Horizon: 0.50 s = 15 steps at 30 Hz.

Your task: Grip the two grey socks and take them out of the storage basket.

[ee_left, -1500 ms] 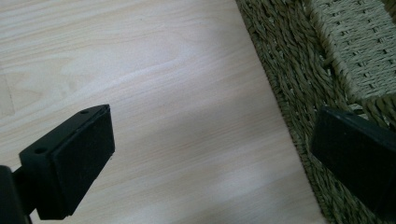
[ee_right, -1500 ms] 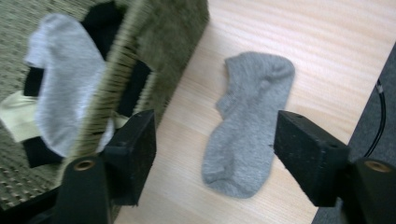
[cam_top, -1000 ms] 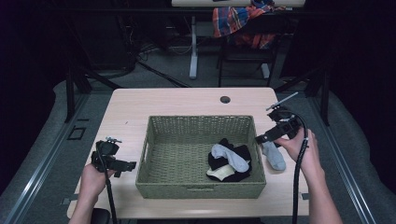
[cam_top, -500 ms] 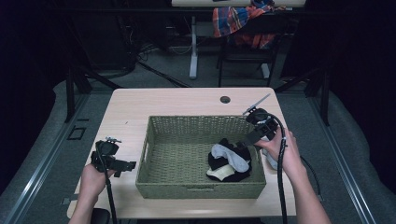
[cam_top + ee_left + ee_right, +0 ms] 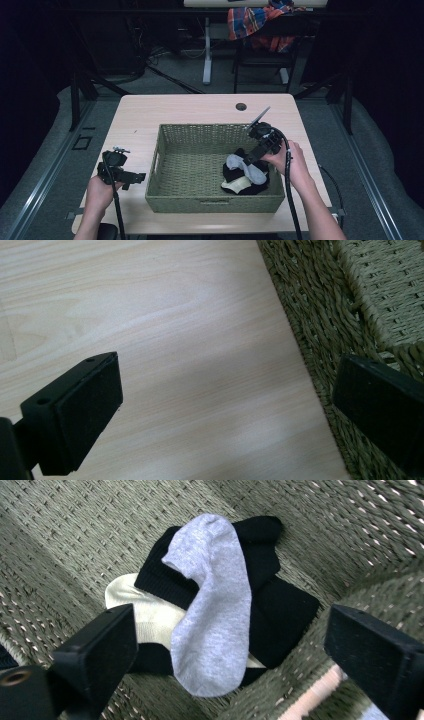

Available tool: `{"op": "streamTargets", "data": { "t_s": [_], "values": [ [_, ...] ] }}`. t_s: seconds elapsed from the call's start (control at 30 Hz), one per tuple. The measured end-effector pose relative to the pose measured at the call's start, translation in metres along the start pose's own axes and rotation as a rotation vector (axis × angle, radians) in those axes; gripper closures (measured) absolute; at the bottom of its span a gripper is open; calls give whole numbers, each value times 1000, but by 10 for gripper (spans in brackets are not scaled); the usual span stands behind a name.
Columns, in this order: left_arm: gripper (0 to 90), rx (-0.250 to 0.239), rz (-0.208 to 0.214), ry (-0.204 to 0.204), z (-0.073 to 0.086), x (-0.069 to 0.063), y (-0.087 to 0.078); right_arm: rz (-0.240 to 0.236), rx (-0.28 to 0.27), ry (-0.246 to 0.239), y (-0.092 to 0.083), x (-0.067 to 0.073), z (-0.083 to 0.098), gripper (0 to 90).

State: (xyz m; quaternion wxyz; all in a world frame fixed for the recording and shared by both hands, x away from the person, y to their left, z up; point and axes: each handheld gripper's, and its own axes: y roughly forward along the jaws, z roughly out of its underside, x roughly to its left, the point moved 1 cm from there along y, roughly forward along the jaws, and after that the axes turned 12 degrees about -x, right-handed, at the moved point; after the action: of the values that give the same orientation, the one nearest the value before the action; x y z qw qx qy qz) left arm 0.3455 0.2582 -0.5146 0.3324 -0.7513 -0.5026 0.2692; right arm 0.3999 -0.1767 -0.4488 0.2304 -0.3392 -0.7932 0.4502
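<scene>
Right gripper (image 5: 230,655) is open, jaws wide apart, nothing between the pads; jaws have just been closing a little after opening wide, no thing between them. It hangs over the right end of the woven basket (image 5: 65,535), tilted down into it. Directly ahead of the jaws, between them in the right gripper view, lies the grey sock (image 5: 212,605), draped on top of the pile, toe end nearest the claw, not touched by either pad. Under it, the black sock (image 5: 285,615) spreads toward the right jaw side and beyond. Toward the left jaw, the cream sock (image 5: 145,615) pokes out from beneath the black one, just beside the left jaw tip. Farther ahead is bare basket floor and the woven wall. Below the right jaw, past the basket rim, a strip of table (image 5: 310,697) shows.

In the high view the right gripper (image 5: 251,156) sits at the pile's upper right edge, the right hand (image 5: 290,162) outside the basket (image 5: 215,202) wall.

Left gripper (image 5: 225,405) is open too, empty, low over the bare table (image 5: 165,340). Its right jaw is just beside the basket's outer wall (image 5: 320,325); cannot tell if touching. In the high view the left gripper (image 5: 131,176) is left of the basket, well apart from the socks.
</scene>
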Motion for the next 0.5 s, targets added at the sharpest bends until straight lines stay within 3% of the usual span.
{"op": "streamTargets", "data": {
  "t_s": [0.23, 0.5],
  "values": [
    [3, 1, -2, 0, 1, 1, -1, 9, -20, 13, 11, 3, -2, 252],
    [3, 2, -3, -2, 1, 1, -1, -5, 40, -1, 33, 12, -3, 453]
  ]
}}
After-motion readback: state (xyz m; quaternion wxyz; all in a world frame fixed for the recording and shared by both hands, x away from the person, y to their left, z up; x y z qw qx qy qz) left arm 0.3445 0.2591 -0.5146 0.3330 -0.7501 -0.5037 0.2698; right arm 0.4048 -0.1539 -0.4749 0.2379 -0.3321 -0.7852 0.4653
